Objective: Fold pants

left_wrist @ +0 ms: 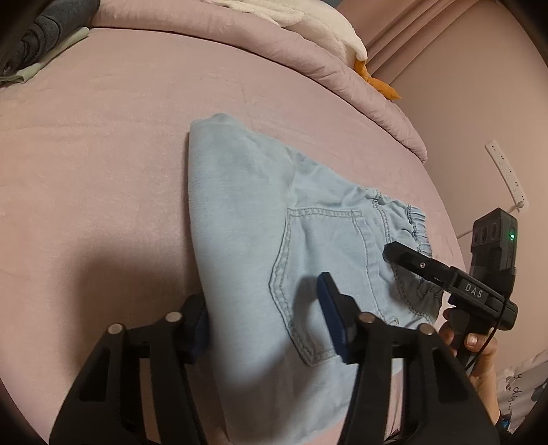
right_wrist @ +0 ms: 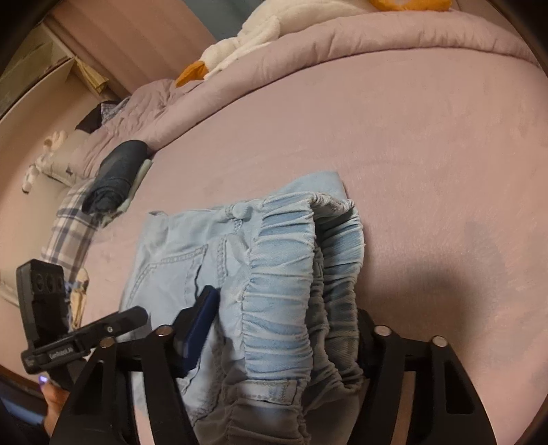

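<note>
Light blue denim pants (left_wrist: 260, 219) lie folded on the pink bed sheet (left_wrist: 102, 137), back pocket up, elastic waistband at the right. My left gripper (left_wrist: 263, 308) is open, its fingers straddling the near folded edge of the pants. My right gripper (right_wrist: 284, 328) is open around the gathered elastic waistband (right_wrist: 291, 274), which bulges up between its fingers. The right gripper also shows in the left wrist view (left_wrist: 404, 255) at the waistband. The left gripper's body shows in the right wrist view (right_wrist: 113, 321) at the left.
A rolled pink quilt (left_wrist: 274, 44) with a white and orange plush toy (left_wrist: 335, 30) lies along the far side of the bed. Folded dark clothes (right_wrist: 116, 174) and a plaid cloth (right_wrist: 72, 222) sit at the bed's side. A power strip (left_wrist: 507, 174) hangs on the wall.
</note>
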### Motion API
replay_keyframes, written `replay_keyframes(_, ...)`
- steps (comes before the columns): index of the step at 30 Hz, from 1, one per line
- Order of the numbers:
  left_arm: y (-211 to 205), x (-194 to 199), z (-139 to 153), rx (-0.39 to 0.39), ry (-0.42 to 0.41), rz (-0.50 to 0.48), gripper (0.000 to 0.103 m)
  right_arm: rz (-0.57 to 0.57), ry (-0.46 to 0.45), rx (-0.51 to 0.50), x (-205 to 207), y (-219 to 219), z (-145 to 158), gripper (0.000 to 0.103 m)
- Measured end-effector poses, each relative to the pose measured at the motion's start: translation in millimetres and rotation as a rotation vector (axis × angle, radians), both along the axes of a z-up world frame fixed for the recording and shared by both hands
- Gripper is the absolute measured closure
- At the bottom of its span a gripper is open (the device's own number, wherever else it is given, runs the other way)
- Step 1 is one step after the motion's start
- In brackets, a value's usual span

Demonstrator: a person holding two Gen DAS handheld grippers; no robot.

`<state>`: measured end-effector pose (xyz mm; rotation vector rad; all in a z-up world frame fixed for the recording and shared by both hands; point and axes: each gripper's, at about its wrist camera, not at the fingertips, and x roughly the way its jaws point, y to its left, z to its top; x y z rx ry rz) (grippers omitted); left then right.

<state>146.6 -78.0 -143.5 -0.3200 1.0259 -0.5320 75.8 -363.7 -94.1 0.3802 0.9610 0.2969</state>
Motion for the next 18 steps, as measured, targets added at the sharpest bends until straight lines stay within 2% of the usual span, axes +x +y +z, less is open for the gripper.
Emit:
replay_keyframes(3, 0.8, -2.0, 2.4, 0.003, -0.007, 0.011, 0.061, -0.004, -0.02, -0.042, -2.9, 5.4, 4.9, 0.045)
replay_keyframes(5, 1.6, -3.4, 4.1, 0.014, -0.013, 0.023, 0.072, -0.011, -0.033, -0.057, -5.1, 7.8, 7.7, 0.048)
replay_keyframes(13, 1.2, -11.3, 15.4, 0.0, -0.051, 0.024, 0.084, -0.02, -0.11, -0.124, -18.0, 20.6, 25.9, 0.059)
replay_keyframes(18, 4.2, -21.3, 22.6, 0.001, -0.079, 0.023, 0.084, -0.006, -0.159, -0.151, -28.0, 32.9, 40.3, 0.061)
